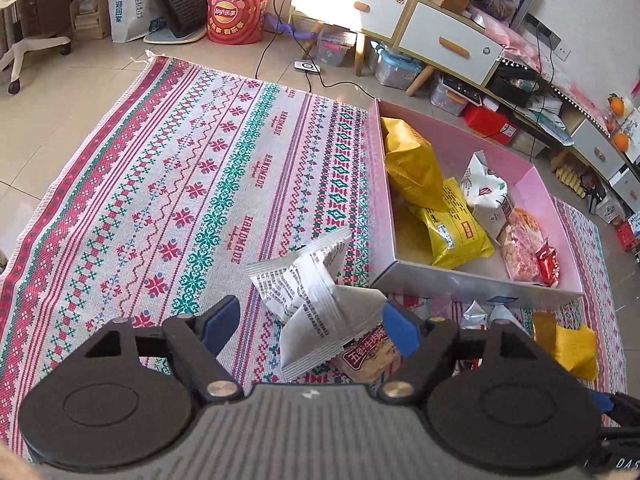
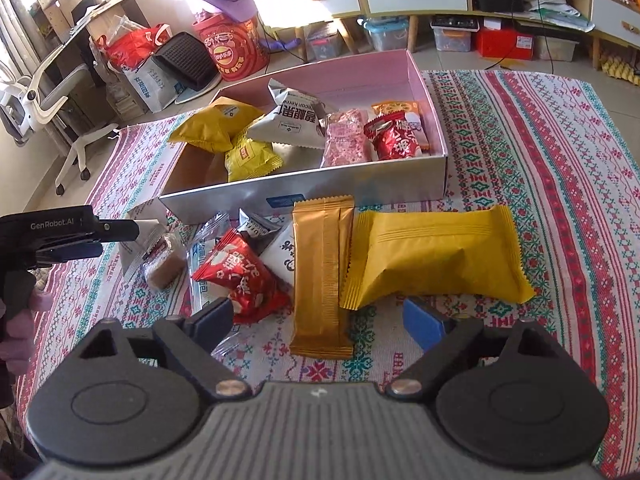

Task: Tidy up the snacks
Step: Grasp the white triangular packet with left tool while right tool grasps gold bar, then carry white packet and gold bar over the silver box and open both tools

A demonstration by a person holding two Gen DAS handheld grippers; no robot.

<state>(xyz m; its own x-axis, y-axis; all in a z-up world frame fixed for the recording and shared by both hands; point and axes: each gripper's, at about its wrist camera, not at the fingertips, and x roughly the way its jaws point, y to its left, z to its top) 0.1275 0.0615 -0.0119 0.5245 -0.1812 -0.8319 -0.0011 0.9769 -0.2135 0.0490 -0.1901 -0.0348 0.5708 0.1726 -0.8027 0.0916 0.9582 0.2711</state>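
Observation:
An open pink-lined box (image 1: 472,282) (image 2: 304,196) on the patterned cloth holds several snack packs. My left gripper (image 1: 310,322) is open, its fingers either side of a white printed pack (image 1: 312,292) that lies on a brown snack (image 1: 368,354); it also shows in the right wrist view (image 2: 120,230). My right gripper (image 2: 320,318) is open over a gold bar pack (image 2: 322,272), with a yellow pack (image 2: 432,258) to the right and a red pack (image 2: 240,276) to the left.
The patterned cloth (image 1: 180,184) covers the floor area around the box. Cabinets (image 1: 440,28), storage bins, a red Lay's tub (image 1: 236,8) and an office chair (image 2: 48,92) stand beyond the cloth. More loose packs (image 2: 264,240) lie before the box.

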